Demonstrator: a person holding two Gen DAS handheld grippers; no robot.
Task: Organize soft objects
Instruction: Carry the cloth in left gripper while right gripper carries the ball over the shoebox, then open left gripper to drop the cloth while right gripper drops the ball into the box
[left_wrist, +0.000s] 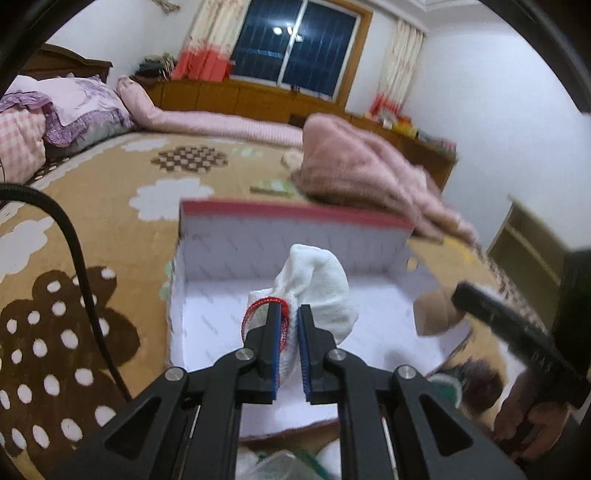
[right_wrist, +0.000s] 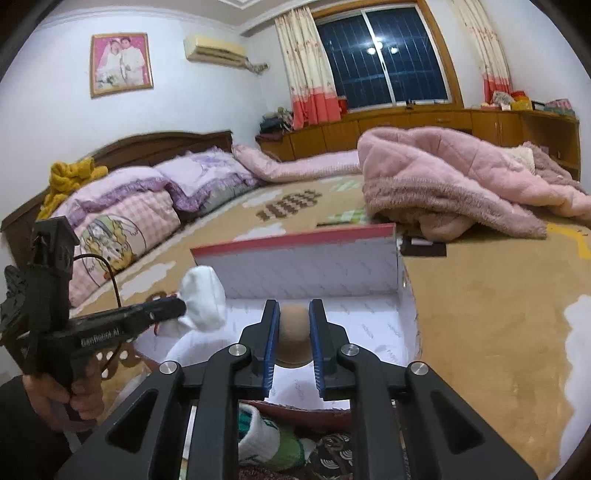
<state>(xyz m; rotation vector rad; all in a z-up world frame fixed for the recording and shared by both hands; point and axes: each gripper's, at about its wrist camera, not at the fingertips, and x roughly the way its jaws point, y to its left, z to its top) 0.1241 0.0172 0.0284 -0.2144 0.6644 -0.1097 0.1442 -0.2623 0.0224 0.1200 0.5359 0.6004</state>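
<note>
My left gripper (left_wrist: 289, 308) is shut on a white rolled sock with a red cuff (left_wrist: 314, 295) and holds it above the open white box with a red rim (left_wrist: 295, 236). The same sock (right_wrist: 203, 295) shows at the left gripper's tip in the right wrist view. My right gripper (right_wrist: 294, 306) is shut on a tan rolled sock (right_wrist: 293, 332) over the box's (right_wrist: 314, 266) near part. The tan sock (left_wrist: 436, 312) also shows at the right in the left wrist view.
The box lies on a bed with a tan patterned cover (right_wrist: 480, 314). A pink fluffy blanket (right_wrist: 443, 177) is heaped behind it. Pillows (right_wrist: 147, 199) lie at the headboard. More socks, white and green (right_wrist: 266, 439), lie below the right gripper.
</note>
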